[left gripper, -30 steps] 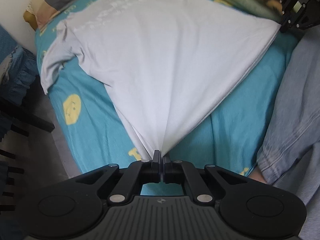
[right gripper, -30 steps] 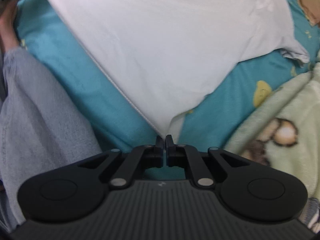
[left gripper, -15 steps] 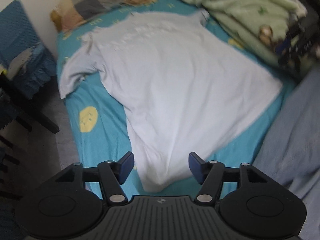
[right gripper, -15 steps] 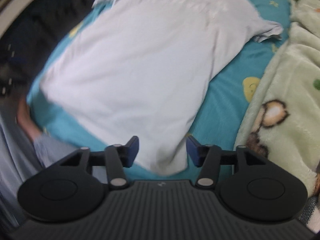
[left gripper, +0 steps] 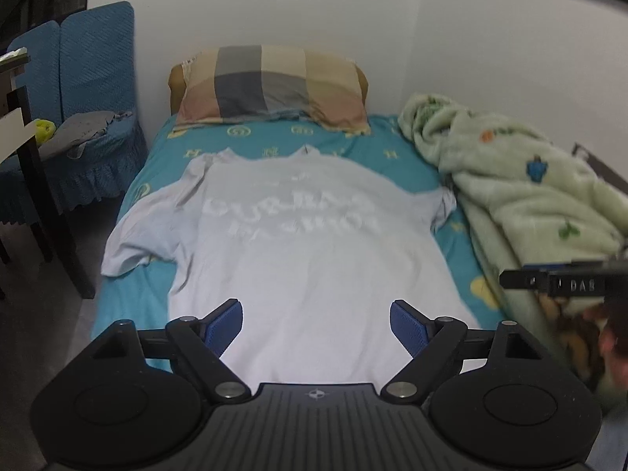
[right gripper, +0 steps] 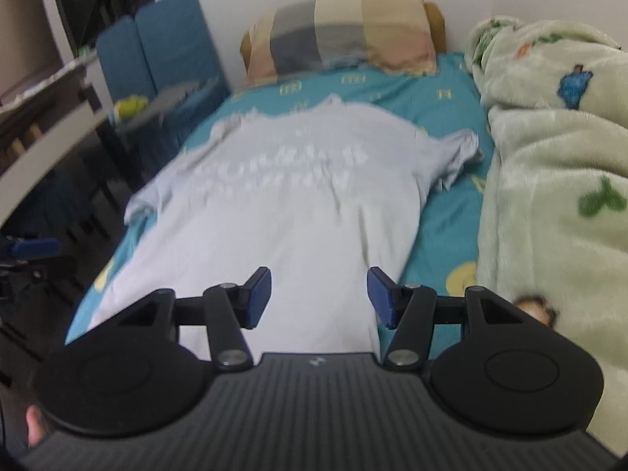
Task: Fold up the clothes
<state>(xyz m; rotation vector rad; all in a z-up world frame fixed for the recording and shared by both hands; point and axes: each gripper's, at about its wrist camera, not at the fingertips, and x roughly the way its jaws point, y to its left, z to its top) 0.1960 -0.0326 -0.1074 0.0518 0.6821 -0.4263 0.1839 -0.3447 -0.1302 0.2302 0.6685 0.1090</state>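
A pale grey-white T-shirt (left gripper: 306, 243) (right gripper: 282, 204) with faint white lettering lies spread flat on the teal bedsheet (left gripper: 259, 137), collar toward the pillow and hem toward me. My left gripper (left gripper: 317, 325) hangs open above the hem, blue pads wide apart, nothing between them. My right gripper (right gripper: 318, 296) is open too, above the shirt's lower right part, and holds nothing. The left sleeve (left gripper: 129, 235) drapes near the bed's left edge. The right sleeve (right gripper: 457, 157) is crumpled beside the blanket.
A checked pillow (left gripper: 271, 86) lies at the head of the bed. A bunched green fleece blanket (left gripper: 530, 196) (right gripper: 557, 157) takes up the bed's right side. Blue chairs (left gripper: 90, 90) and a dark table leg (left gripper: 47, 204) stand left of the bed. White walls close the back and right.
Both grippers let go of the shirt's hem corners, opened wide and rose back from the bed. The shirt, pulled taut a second ago, now lies flat.
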